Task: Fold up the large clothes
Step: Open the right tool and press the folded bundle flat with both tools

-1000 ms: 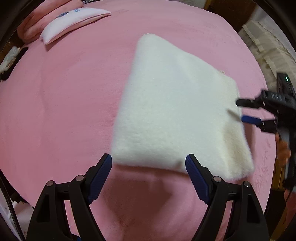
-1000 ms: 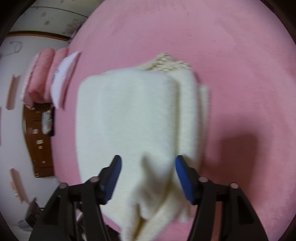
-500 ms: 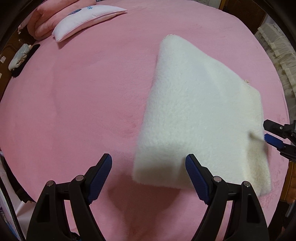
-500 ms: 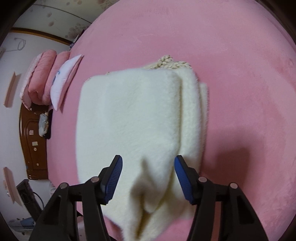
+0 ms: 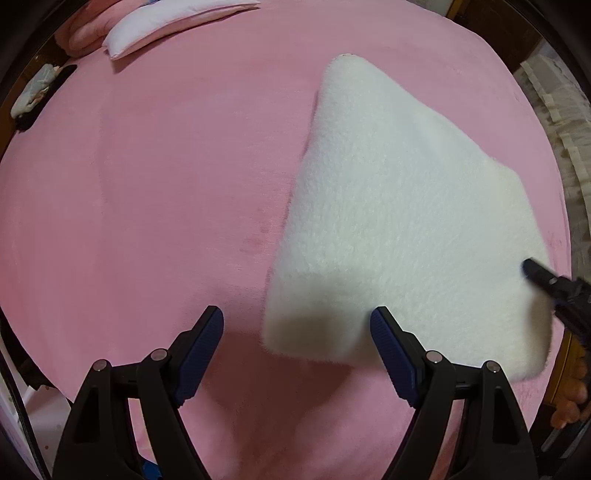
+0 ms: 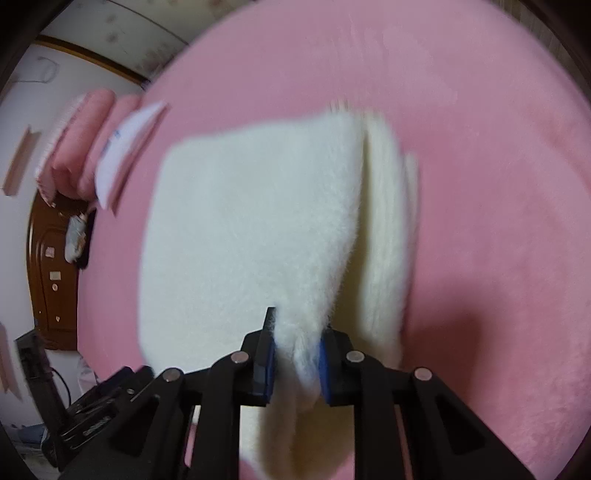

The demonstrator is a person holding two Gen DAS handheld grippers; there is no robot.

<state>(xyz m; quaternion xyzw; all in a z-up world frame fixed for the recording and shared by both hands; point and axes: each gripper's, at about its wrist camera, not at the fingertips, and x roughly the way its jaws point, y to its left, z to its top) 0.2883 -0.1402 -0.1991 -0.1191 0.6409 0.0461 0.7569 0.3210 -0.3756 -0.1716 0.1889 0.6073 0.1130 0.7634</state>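
Observation:
A folded white fleece garment [image 5: 406, 221] lies on the pink bed cover [image 5: 147, 184]. My left gripper [image 5: 297, 332] is open just above the garment's near corner, which lies between its fingers without being touched; the right finger overlaps the near edge. At the garment's right edge my right gripper [image 5: 535, 271] reaches in. In the right wrist view the right gripper [image 6: 295, 350] is closing its jaws on a raised ridge of the fleece [image 6: 258, 221], and both blue pads press into it. Layered folds show along the garment's right side [image 6: 384, 229].
Pink and white pillows [image 5: 177, 22] lie at the far end of the bed, also in the right wrist view [image 6: 122, 147]. A brown wooden cabinet [image 6: 51, 258] stands beyond the bed edge. A person's hand [image 5: 570, 402] shows at the lower right, with lace fabric [image 5: 554, 92] past the right edge.
The right gripper's jaws have closed from wide apart onto a pinched ridge of fleece. The left gripper has drifted toward the garment's near-left corner and stays open.

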